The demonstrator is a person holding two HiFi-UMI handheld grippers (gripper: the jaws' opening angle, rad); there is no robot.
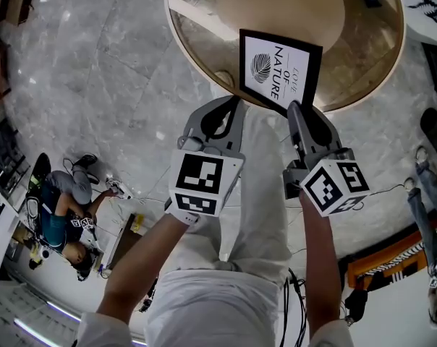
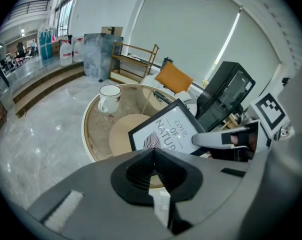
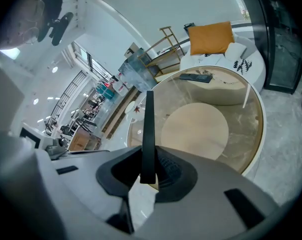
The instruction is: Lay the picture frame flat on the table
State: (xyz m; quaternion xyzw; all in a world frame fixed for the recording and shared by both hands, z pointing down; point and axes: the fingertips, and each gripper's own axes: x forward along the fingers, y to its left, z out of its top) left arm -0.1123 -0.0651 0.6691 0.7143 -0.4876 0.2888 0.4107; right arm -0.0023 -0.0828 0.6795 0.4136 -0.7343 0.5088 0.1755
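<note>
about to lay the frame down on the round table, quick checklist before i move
1. Grip: right gripper is closed on the picture frame by its edge. ok
2. Left gripper free: jaws together, nothing between them. ok
3. Frame over the table: it hangs above the near rim. ok
4. Landing spot: the mug and remote sit on the far side. ok
5. Frame flat: held up on a tilt. not ok
6. Frame's lower edge touching the glass: cannot tell
</note>
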